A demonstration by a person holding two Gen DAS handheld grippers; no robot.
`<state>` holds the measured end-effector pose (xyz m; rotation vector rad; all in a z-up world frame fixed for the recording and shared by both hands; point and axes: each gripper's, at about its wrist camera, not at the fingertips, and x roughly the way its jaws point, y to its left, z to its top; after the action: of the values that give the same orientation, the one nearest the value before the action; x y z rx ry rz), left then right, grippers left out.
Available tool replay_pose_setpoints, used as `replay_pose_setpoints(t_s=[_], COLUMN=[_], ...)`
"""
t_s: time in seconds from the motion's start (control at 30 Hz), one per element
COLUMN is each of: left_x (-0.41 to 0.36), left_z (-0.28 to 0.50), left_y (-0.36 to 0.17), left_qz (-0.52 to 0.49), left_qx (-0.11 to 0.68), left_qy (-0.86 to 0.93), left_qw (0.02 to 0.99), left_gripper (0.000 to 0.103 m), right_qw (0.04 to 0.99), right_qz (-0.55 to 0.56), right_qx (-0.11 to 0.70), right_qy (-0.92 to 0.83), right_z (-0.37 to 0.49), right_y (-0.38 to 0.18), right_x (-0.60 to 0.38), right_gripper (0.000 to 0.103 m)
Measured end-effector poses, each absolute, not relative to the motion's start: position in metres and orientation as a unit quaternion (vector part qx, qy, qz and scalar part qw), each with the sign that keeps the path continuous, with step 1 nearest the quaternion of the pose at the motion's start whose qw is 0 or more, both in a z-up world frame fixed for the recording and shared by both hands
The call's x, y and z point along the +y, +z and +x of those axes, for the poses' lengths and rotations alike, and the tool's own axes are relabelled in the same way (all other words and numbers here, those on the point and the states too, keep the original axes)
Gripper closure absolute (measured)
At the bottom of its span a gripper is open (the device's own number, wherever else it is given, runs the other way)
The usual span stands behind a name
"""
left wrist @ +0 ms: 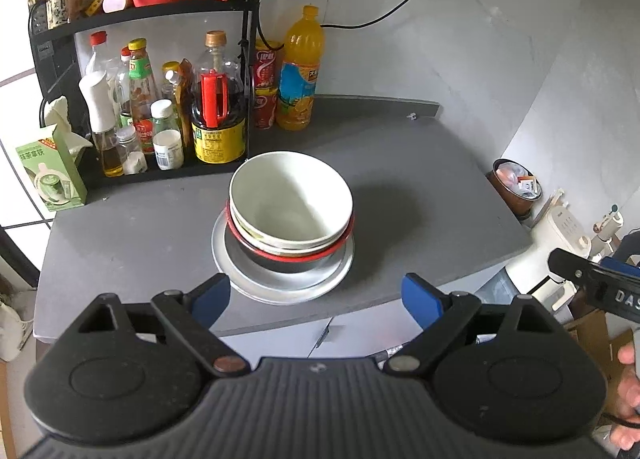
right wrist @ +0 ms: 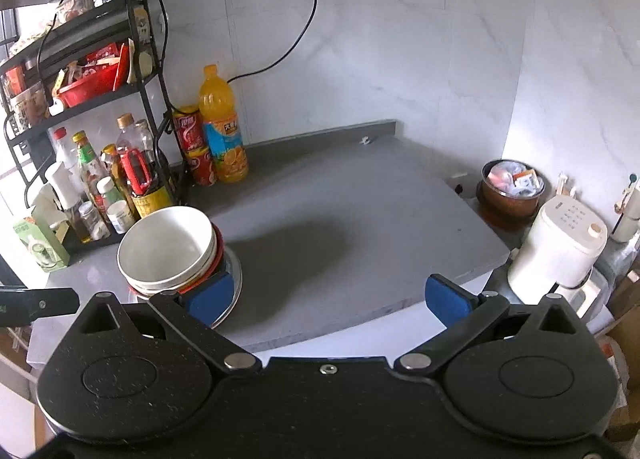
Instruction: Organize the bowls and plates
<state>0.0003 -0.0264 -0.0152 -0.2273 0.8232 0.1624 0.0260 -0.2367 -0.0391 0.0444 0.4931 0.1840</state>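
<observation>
Both tools spread wide, nothing held: left gripper [left wrist: 316,297] just short of stack, right gripper [right wrist: 330,297] off to its right over bare countertop [right wrist: 360,199]. White bowl [left wrist: 291,201] nests on red-rimmed bowl [left wrist: 280,255], perhaps another between, atop plate [left wrist: 282,279]. Stack looks finished; back out level, avoid nudging plate

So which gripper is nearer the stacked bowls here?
Left, probably. The left gripper is open, centred just in front of the stack of bowls. The right gripper, also open, sits off to the stack's right, over bare counter.
</observation>
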Motion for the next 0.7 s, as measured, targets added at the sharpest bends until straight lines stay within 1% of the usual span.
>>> replay_pose_setpoints(t_s=[0.33,0.7], left_x=[-0.024,-0.027], left_z=[-0.014,-0.012], left_y=[-0.018,-0.024], left_qz=[-0.109,-0.115], left_qx=[0.394,0.398], left_qy=[0.089,0.088], left_qw=[0.908,0.906], left_gripper=[0.012,0.012], right_qw=[0.961,0.96], right_qz=[0.019,0.008], right_qx=[0.257,0.26], right_qy=[0.098,0.109], right_z=[0.018,0.013], right_y=[-0.047,-0.054], right_x=[-0.233,-0.228], right_gripper=[0.0,0.0])
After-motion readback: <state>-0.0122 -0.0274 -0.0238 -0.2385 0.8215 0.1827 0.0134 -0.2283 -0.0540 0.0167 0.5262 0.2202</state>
